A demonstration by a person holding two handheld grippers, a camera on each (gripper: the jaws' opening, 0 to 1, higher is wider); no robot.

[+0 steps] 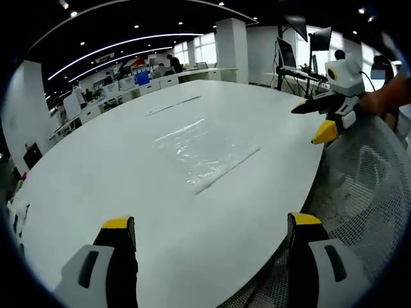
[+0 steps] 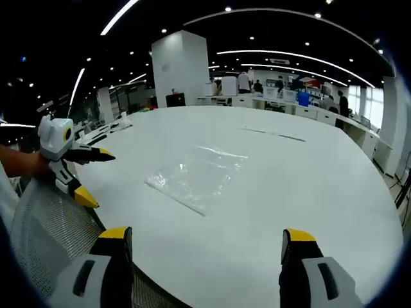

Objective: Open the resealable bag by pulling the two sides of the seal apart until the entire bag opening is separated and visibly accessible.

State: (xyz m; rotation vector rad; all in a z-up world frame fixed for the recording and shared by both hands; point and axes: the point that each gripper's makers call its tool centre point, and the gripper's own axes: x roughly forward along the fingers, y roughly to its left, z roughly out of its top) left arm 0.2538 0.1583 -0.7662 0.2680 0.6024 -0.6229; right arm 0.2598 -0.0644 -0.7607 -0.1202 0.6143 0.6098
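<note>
Where the white table (image 1: 96, 167) spreads out in the left gripper view, the left gripper (image 1: 212, 240) is seen with jaws wide apart and nothing held; beyond it the bag (image 1: 202, 151) lies flat, clear and crinkled, its seal strip along the near edge, apparently closed; at far right the right gripper (image 1: 321, 119) is held open and empty over a mesh chair (image 1: 366, 186). No writing can be read. From the right gripper view the bag (image 2: 192, 176) is seen mid-table, well apart from both grippers.
</note>
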